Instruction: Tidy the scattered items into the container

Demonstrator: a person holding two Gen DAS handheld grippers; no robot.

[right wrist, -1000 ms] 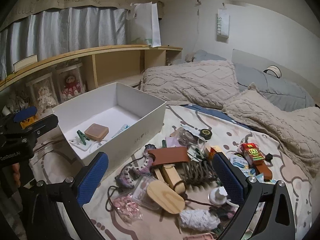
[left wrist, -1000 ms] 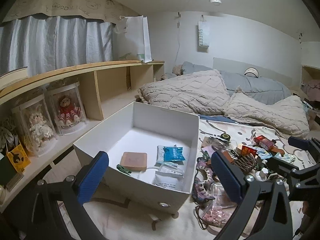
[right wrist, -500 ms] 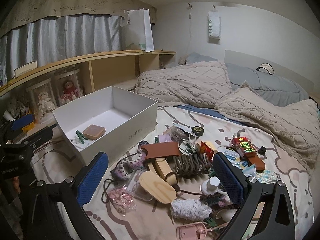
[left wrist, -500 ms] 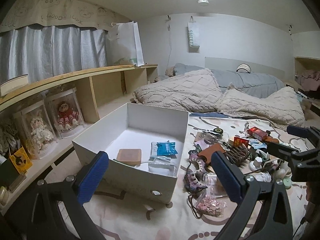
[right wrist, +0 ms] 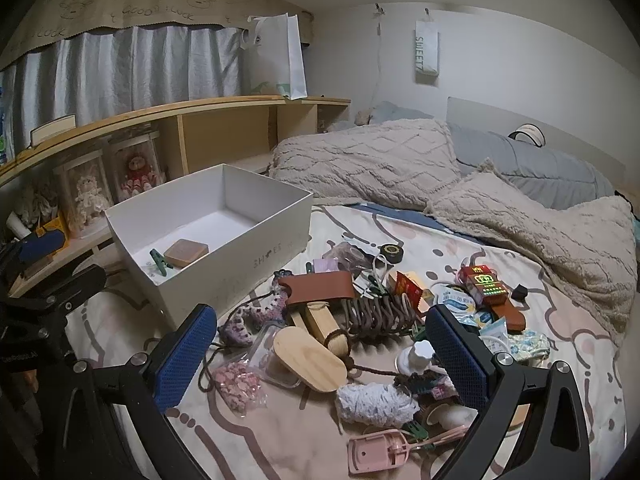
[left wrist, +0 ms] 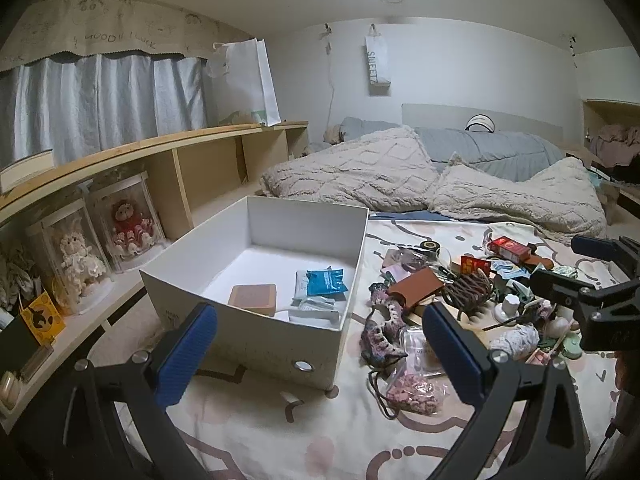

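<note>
We see a matt white card box (left wrist: 256, 344), a smooth wooden lid (right wrist: 310, 358), fuzzy knitted blankets (right wrist: 368, 168).

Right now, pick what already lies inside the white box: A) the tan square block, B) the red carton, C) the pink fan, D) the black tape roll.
A: the tan block rests on the floor of the box beside a blue packet, while the fan, tape roll and red carton lie out on the bed sheet.
</note>
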